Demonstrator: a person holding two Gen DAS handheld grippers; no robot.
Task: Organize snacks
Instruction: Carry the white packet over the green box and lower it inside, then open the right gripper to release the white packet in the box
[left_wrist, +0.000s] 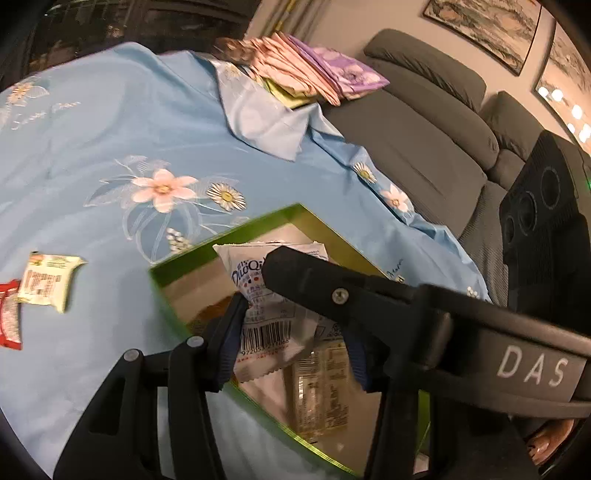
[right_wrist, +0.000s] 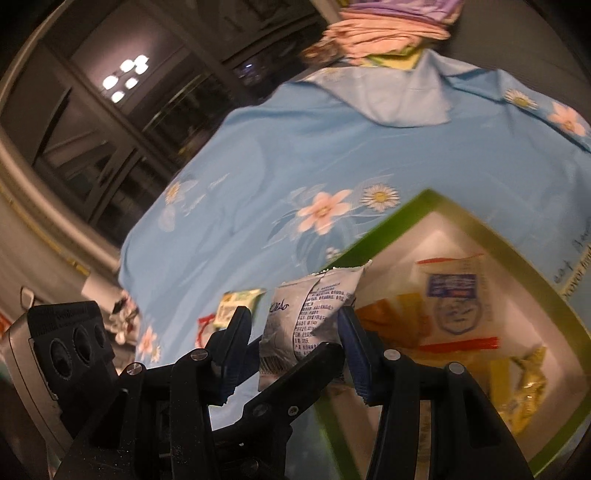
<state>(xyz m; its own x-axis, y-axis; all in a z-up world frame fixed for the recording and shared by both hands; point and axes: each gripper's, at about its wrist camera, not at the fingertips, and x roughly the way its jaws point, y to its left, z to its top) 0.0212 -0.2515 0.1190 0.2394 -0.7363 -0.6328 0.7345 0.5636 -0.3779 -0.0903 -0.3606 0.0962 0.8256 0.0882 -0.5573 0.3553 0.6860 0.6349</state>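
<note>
Blue floral cloth (left_wrist: 110, 147) is spread under the green box (left_wrist: 221, 236). One white snack packet (left_wrist: 273, 321) is pinched by both the left gripper (left_wrist: 291, 350) and the right gripper (right_wrist: 295, 354), directly above the box.

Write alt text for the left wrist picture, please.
The left gripper holds a white snack packet above an open green box with snacks inside, on a blue flowered cloth. Two more packets lie nearby.

right gripper (right_wrist: 295, 328) clamping white snack packet (right_wrist: 310, 314), green box (right_wrist: 373, 236) rim behind, blue floral cloth (right_wrist: 295, 147)
</note>
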